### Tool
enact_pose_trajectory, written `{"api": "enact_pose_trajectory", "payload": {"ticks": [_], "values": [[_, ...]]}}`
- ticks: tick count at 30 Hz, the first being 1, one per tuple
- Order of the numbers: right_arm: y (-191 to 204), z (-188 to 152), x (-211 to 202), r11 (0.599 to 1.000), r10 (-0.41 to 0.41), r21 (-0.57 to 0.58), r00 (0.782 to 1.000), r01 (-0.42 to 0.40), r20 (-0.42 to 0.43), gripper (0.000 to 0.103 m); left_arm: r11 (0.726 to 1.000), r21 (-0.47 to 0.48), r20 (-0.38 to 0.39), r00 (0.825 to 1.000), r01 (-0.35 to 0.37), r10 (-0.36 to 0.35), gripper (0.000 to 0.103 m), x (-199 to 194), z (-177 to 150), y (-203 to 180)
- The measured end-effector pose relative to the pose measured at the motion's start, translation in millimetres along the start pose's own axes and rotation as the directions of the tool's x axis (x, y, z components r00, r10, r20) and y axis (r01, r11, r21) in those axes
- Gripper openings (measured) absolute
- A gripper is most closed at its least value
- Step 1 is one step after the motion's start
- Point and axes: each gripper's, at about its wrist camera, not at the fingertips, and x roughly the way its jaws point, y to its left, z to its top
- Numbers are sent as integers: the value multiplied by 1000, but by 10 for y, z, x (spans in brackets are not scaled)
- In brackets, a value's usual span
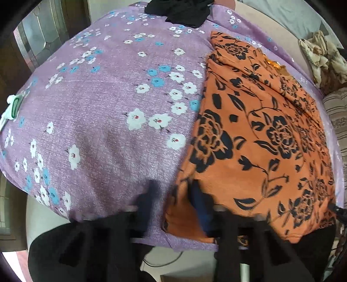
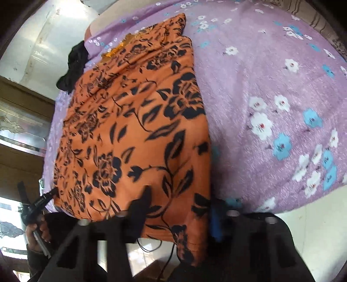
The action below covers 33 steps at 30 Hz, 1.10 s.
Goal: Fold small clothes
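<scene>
An orange garment [image 1: 260, 134] with a black flower print lies flat on a purple flowered bedsheet [image 1: 104, 104], reaching the near edge of the bed. My left gripper [image 1: 175, 197] straddles its near left corner. One finger rests on the sheet and the blue-padded one on the orange cloth, with the jaws apart. My right gripper [image 2: 180, 201] straddles the near right corner of the same garment [image 2: 134, 121], with the cloth flat between its parted fingers. In the right wrist view the left gripper [image 2: 39, 201], held by a hand, shows at the garment's far corner.
A black cloth [image 1: 184, 10] lies at the far edge of the bed. A crumpled beige cloth [image 1: 323, 56] and a striped cushion [image 1: 338, 112] sit at the right. A small green and white object [image 1: 13, 108] lies at the left. Cables [image 2: 151, 245] hang below the bed edge.
</scene>
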Motion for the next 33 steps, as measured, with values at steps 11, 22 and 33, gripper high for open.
{"api": "enact_pose_trajectory", "payload": {"ticks": [11, 22, 33], "values": [[-55, -91, -49, 1000, 18, -6, 1000, -18, 15, 39, 999, 51, -28, 1000, 1, 0, 43, 41, -112, -104], [-56, -2, -463, 986, 157, 33, 978, -163, 136, 7, 995, 29, 32, 995, 92, -93, 8, -263, -18, -155], [-252, -4, -25, 992, 97, 82, 994, -100, 44, 30, 996, 89, 1, 1000, -6, 6, 48, 64, -81, -320]]}}
